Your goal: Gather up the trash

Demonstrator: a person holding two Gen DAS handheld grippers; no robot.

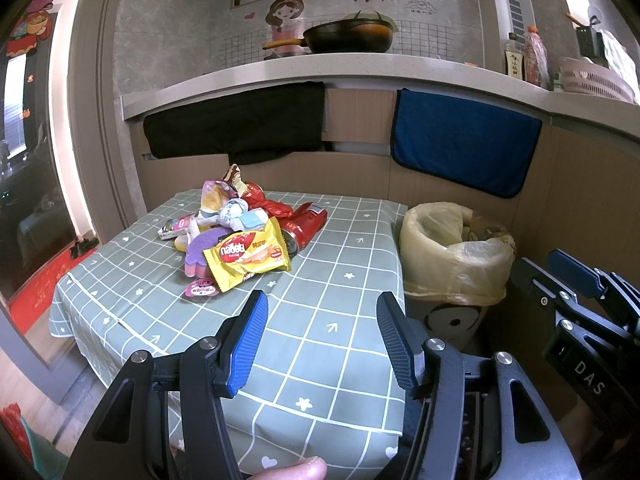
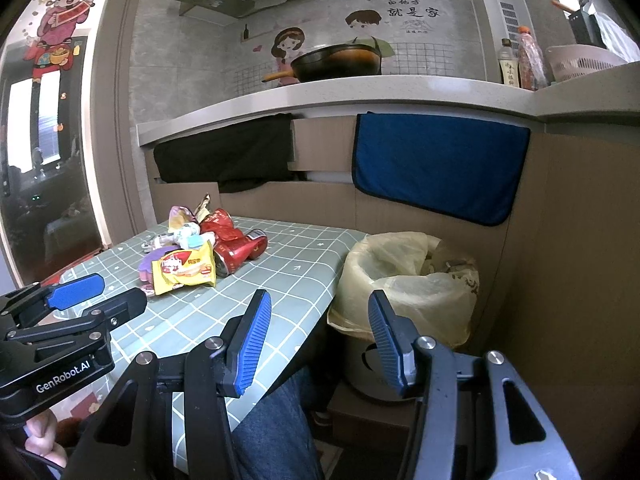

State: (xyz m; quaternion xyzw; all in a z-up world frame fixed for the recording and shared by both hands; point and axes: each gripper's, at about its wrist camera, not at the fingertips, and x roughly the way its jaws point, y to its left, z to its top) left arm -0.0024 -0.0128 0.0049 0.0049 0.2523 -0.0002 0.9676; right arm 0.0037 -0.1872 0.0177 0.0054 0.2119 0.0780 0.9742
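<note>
You have not yet started: both grippers, left [image 1: 322, 340] and right [image 2: 318, 340], hold their fingers released and empty, so reach the pile of crumpled colourful wrappers [image 1: 240, 236] on the checked green surface [image 1: 332, 272], left of the round bag-lined bin [image 1: 456, 256].

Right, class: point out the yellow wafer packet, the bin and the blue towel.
Yellow wafer packet [image 1: 248, 258]: left wrist view, on its printed front.
Bin [image 2: 404, 280]: right wrist view, on the yellowish liner bag at its front rim.
Blue towel [image 1: 464, 140]: left wrist view, on the middle of the hanging cloth.
</note>
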